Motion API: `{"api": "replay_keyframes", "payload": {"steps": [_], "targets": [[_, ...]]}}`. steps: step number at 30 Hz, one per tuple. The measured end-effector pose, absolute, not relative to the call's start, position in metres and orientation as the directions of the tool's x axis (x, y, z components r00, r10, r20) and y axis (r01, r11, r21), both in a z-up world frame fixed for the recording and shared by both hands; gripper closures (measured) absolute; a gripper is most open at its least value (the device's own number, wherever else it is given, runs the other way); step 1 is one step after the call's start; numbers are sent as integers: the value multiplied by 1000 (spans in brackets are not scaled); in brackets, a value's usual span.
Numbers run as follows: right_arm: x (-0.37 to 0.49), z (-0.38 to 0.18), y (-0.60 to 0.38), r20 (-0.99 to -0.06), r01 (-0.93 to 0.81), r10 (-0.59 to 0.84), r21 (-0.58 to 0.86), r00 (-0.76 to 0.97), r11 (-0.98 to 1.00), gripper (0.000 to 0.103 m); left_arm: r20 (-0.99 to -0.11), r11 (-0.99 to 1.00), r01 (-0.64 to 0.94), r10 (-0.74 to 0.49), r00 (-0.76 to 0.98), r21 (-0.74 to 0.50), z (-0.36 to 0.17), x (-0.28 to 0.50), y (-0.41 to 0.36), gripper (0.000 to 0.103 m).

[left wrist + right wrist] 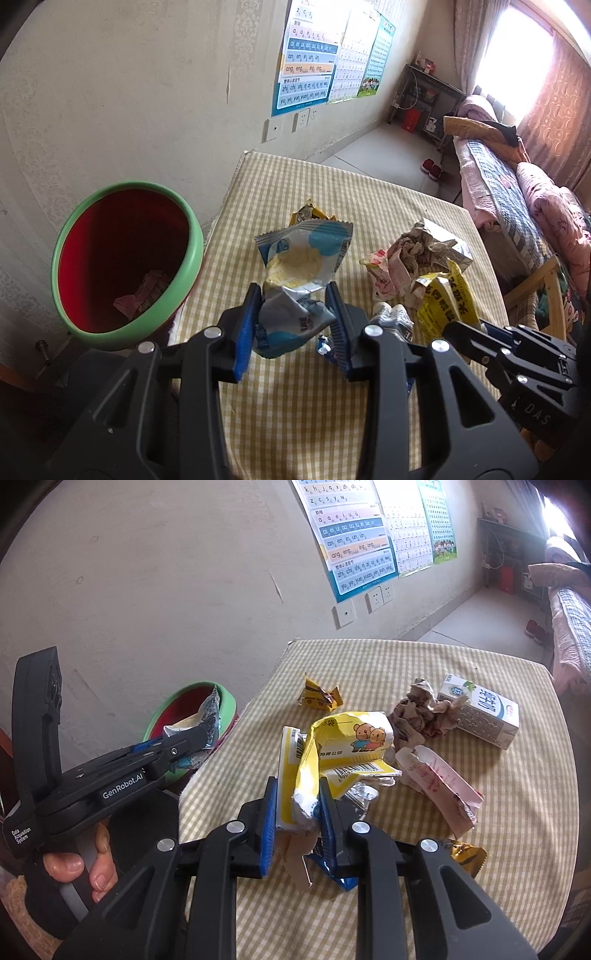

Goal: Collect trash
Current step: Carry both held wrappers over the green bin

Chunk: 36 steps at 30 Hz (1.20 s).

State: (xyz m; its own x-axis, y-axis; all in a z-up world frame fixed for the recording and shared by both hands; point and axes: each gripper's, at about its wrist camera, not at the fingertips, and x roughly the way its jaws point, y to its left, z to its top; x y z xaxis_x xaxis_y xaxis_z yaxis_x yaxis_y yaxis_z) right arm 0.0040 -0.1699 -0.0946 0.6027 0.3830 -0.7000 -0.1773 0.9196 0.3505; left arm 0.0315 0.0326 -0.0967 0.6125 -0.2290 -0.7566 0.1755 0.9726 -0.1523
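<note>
Blue-padded fingers of the left gripper are closed partway on a crumpled blue-and-white snack wrapper, pinching its lower end while the rest fans up and away from the jaws. In the right wrist view this left gripper is held out toward the bin with the same wrapper showing over the rim. The green-rimmed trash bin, red inside, stands just left of the table, against the wall, with a pinkish wrapper lying at its bottom.

Over the near part of the table, the right gripper has its fingers clamped on a torn yellow-and-white packet printed with two cartoon bears and a barcode.

More trash lies on the checked tablecloth:
- a small yellow wrapper toward the far side;
- a milk carton at the far right, touching a wad of crumpled paper;
- a torn pink-and-white paper sleeve just right of the yellow packet;
- a gold foil wrapper at the near right, partly behind the gripper.

Pinyin charts hang on the far wall.
</note>
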Motion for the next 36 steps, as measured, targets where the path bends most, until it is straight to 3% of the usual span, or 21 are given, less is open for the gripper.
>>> {"api": "replay_keyframes", "payload": {"steps": [36], "targets": [[83, -73, -18, -666, -447, 550, 344, 504, 826, 82, -731, 985, -157, 53, 681, -75, -83, 70, 179, 68]]}}
